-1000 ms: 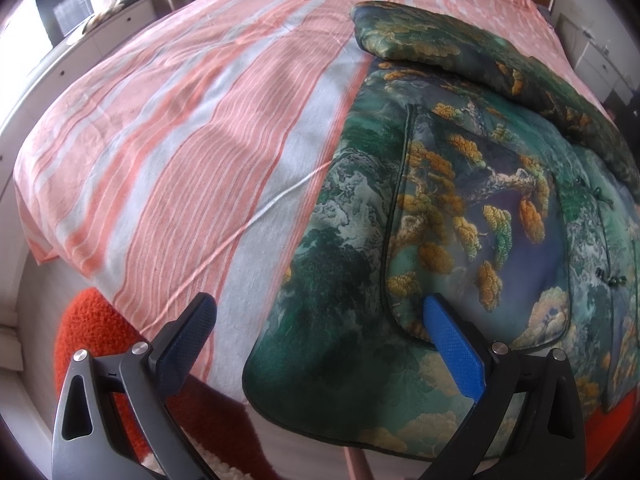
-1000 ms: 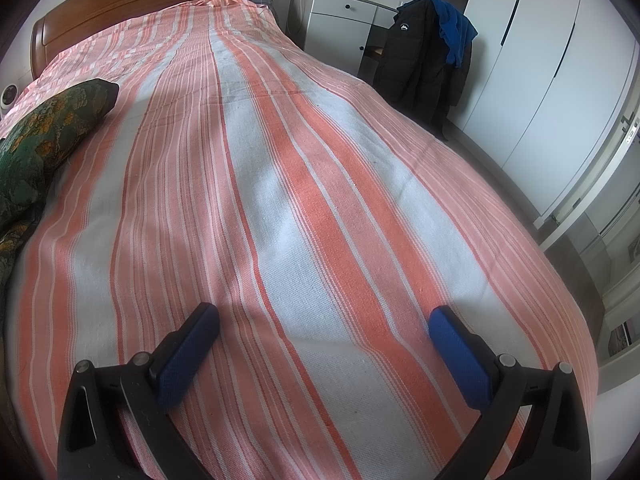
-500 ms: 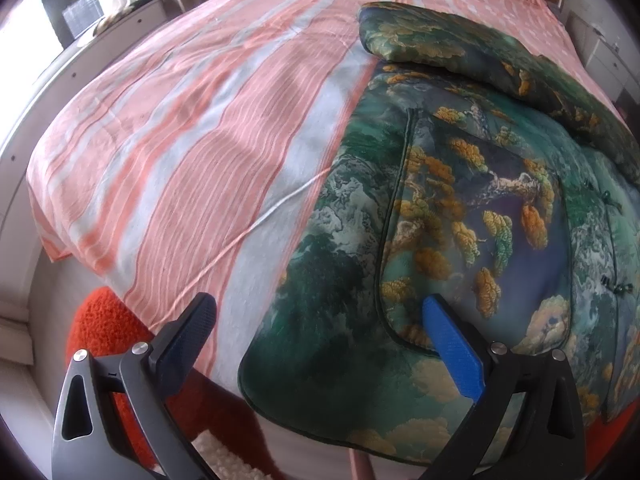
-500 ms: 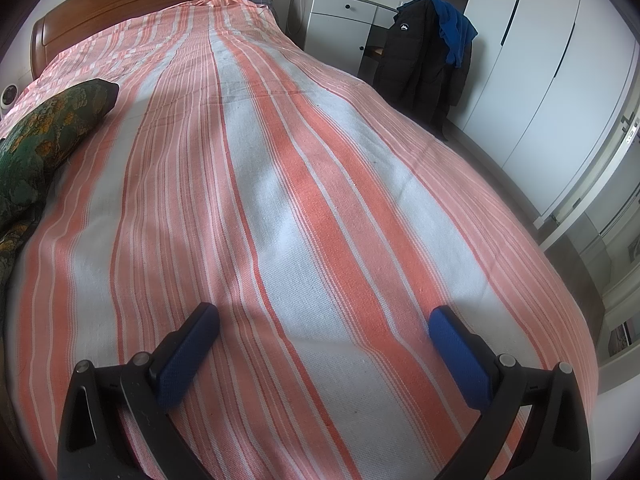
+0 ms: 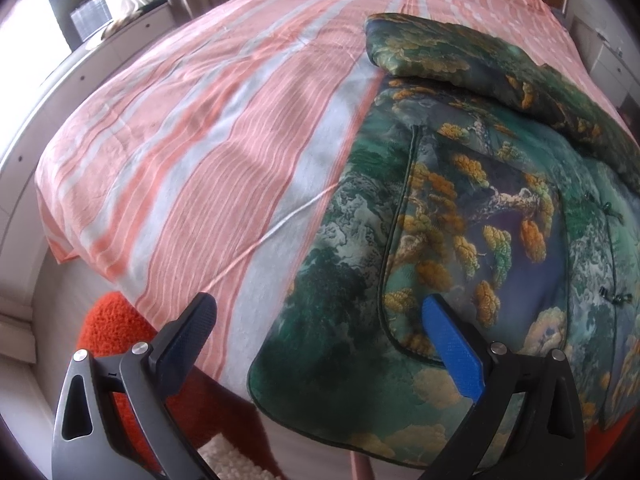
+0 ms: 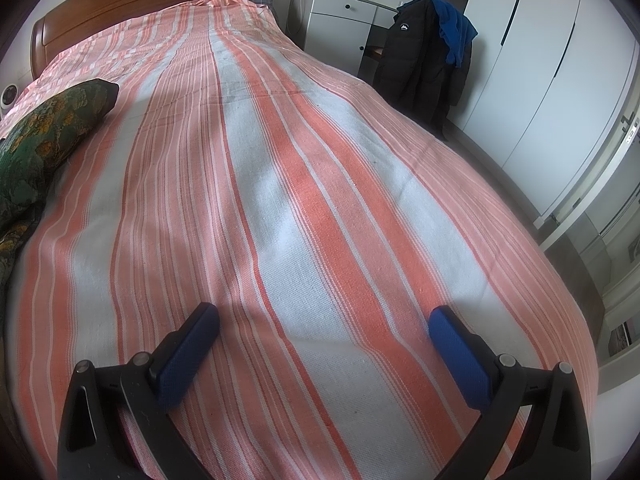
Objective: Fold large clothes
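A large green jacket with a gold tree-and-cloud print lies flat on the striped bed, its lower hem hanging over the near bed edge and one sleeve folded across its top. My left gripper is open and empty, hovering above the jacket's lower left corner. In the right wrist view only the jacket's sleeve end shows at the far left. My right gripper is open and empty over bare bedspread, well right of the jacket.
The bed has a pink-and-white striped cover and a wooden headboard. An orange fuzzy stool stands at the bed's near left corner. A white dresser, a dark coat on a chair and white wardrobes line the right side.
My left gripper has drawn back and up slightly, so the jacket's lower corner and bed edge sit a little farther away. The right gripper has not moved.
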The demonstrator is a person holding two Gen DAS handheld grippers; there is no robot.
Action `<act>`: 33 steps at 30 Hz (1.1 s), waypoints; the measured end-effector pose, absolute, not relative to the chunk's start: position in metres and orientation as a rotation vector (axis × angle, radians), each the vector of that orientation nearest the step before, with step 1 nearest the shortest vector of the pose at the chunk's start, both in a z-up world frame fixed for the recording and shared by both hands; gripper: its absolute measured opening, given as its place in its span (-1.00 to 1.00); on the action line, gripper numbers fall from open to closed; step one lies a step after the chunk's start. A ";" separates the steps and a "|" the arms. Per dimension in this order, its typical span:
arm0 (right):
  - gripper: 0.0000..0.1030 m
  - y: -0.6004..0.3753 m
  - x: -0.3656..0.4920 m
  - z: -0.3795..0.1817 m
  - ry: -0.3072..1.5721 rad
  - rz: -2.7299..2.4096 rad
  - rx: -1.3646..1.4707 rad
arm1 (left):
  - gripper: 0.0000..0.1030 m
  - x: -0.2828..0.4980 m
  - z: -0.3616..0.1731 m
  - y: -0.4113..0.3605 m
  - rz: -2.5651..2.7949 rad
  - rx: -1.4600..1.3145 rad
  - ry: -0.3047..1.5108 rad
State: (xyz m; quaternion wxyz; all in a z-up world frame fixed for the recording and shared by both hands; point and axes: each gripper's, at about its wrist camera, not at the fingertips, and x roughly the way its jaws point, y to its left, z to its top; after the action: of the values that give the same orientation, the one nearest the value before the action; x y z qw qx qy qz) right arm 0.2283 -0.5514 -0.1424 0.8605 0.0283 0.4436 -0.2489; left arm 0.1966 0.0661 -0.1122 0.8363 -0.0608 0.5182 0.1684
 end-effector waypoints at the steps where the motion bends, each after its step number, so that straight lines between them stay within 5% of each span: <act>1: 1.00 -0.551 0.228 -0.142 0.931 -0.522 0.059 | 0.99 0.196 -0.112 0.067 0.358 -0.130 1.095; 33: 1.00 -0.552 0.228 -0.142 0.931 -0.521 0.061 | 0.99 0.196 -0.106 0.076 0.400 -0.142 1.065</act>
State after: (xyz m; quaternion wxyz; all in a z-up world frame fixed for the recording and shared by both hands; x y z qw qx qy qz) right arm 0.2280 -0.5519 -0.1421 0.8606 0.0289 0.4438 -0.2483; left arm 0.1962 0.0763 -0.1062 0.8402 -0.0671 0.5038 0.1891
